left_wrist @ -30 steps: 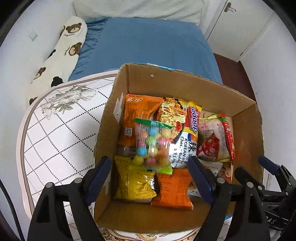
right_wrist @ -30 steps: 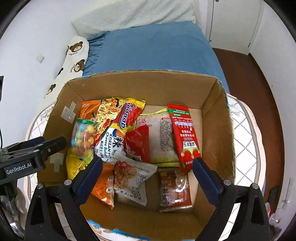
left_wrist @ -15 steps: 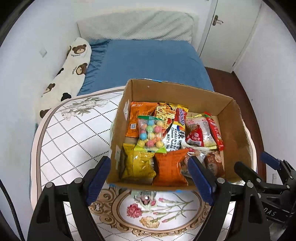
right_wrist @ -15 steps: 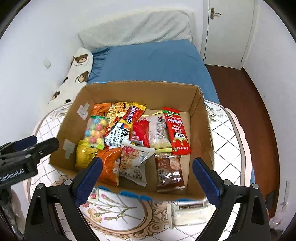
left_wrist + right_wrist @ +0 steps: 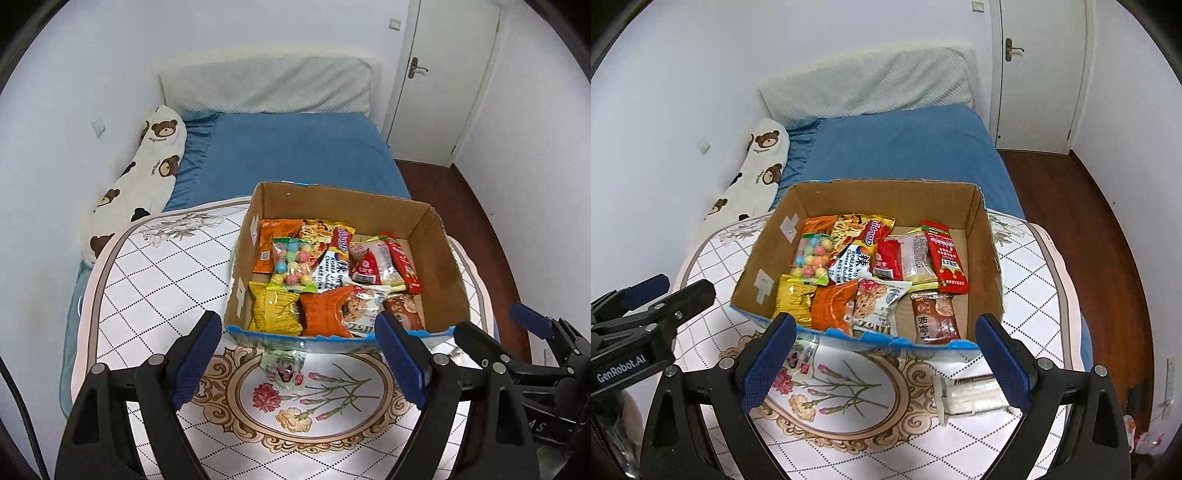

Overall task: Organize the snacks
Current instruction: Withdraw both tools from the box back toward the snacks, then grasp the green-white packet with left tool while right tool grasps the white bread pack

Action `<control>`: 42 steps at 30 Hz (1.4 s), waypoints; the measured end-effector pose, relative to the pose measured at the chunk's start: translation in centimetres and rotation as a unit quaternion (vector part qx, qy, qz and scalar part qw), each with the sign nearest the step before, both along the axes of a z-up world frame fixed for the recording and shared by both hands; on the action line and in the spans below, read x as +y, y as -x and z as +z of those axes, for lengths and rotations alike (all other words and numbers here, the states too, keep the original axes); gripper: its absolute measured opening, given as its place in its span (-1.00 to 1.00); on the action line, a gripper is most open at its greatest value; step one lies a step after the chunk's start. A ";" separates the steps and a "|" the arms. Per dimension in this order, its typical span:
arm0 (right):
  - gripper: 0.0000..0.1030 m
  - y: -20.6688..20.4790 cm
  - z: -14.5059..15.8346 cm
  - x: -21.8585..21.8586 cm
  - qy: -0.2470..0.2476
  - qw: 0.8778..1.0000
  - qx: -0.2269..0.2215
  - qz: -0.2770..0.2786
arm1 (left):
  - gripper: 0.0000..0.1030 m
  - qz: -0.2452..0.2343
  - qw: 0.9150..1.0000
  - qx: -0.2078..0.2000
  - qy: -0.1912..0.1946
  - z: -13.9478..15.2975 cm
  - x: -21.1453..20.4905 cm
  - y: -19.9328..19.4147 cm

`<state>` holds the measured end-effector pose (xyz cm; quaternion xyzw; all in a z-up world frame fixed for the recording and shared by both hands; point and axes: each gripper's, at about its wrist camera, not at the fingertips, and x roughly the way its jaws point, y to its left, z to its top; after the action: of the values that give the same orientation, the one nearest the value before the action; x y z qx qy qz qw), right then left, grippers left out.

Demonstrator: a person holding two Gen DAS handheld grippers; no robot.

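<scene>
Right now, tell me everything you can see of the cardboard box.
The cardboard box is brown corrugated card, open-topped, with blue tape or print along its ragged near rim and pale tape patches on its inner left wall. It stands upright on the white floral quilted mat, its far side toward the blue bed. Snack packets nearly cover its floor, among them a clear bag of coloured candy balls and a long red packet. Both grippers are apart from it, open and empty.
</scene>
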<state>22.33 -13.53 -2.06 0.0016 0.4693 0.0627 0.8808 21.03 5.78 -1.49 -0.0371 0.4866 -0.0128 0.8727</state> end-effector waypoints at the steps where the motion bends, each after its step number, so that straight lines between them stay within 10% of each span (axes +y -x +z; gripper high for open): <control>1: 0.93 0.4 0.1 -0.1 -0.003 1.000 0.001 -0.001 | 0.65 -0.001 1.000 0.002 0.004 0.0 -0.1 0.3; 14: 0.93 2.6 -7.3 -10.8 -0.092 0.982 0.099 -0.130 | 0.65 0.022 0.998 0.059 0.014 -5.3 -0.8 2.9; 25: 0.93 0.8 -22.0 -17.5 -0.211 0.910 0.224 -0.278 | 0.65 0.088 0.983 0.160 -0.001 -13.8 0.7 2.9; 37: 0.59 0.7 -22.5 -12.2 -0.027 0.973 0.193 -0.121 | 0.65 0.184 0.961 0.207 -0.001 -17.7 7.2 4.4; 42: 0.57 3.0 -22.8 -8.1 0.039 0.977 0.209 -0.023 | 0.65 0.164 0.963 0.210 0.043 -19.2 6.3 2.5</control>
<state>19.31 -21.62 -24.82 -0.0091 0.6448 0.0218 0.7640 18.57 12.13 -20.67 -0.1561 0.6455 0.1174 0.7384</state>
